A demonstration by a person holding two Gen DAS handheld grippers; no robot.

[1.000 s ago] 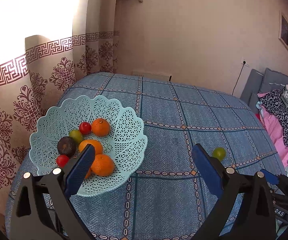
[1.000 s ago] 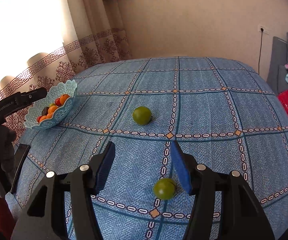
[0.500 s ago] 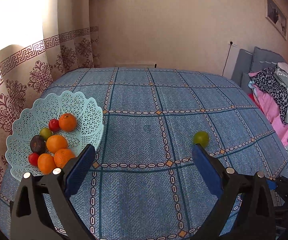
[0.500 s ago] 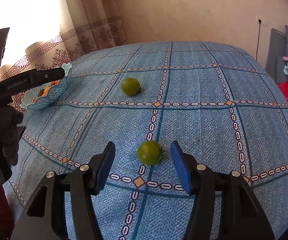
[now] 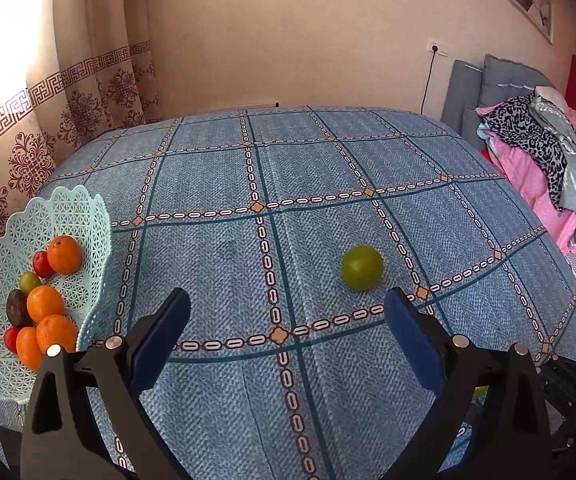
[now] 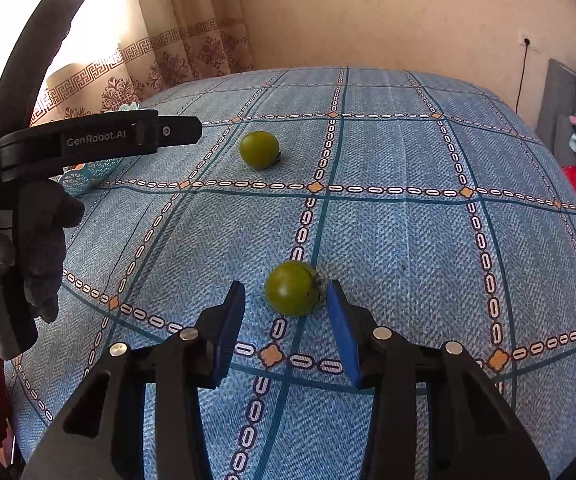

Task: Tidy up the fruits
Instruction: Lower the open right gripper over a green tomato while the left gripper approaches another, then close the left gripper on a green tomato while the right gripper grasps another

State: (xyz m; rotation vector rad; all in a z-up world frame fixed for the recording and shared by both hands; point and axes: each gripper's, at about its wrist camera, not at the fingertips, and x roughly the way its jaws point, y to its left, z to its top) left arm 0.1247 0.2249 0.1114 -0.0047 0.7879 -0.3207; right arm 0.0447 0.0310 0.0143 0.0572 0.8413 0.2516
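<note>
Basket [image 5: 88, 232]: pale turquoise, lattice-walled with a scalloped rim, standing at the left edge of the tabletop beside the curtain; in the right wrist view only a bit of it [image 6: 88, 176] shows behind the left tool.
Basket contents: four oranges [image 5: 64, 254], two small red fruits [image 5: 41, 263], one small green fruit [image 5: 30, 282] and one dark brownish fruit [image 5: 16, 307], all heaped together in the bowl.
Tablecloth [image 5: 288, 208]: blue, crossed by a grid of chain-patterned lines, covering the whole tabletop.
Far green fruit [image 5: 361, 267]: lies alone on the cloth toward the middle of the tabletop, well apart from the basket; in the right wrist view it [image 6: 259, 149] sits beyond the nearer one.
Near green fruit [image 6: 292, 294]: rests on the cloth nearer the front edge, its stem end turned to the right, between the blue pads of the right tongs.
Right gripper [image 6: 286, 310]: released, jaws spread to either side of the near green fruit, neither pad clearly touching it.
Left gripper [image 5: 288, 320]: released wide over bare cloth, grasping nothing; the far green fruit lies just ahead of its right pad.
Gloved hand [image 6: 28, 248]: dark glove wrapped round the left tool's handle at the left edge.
</note>
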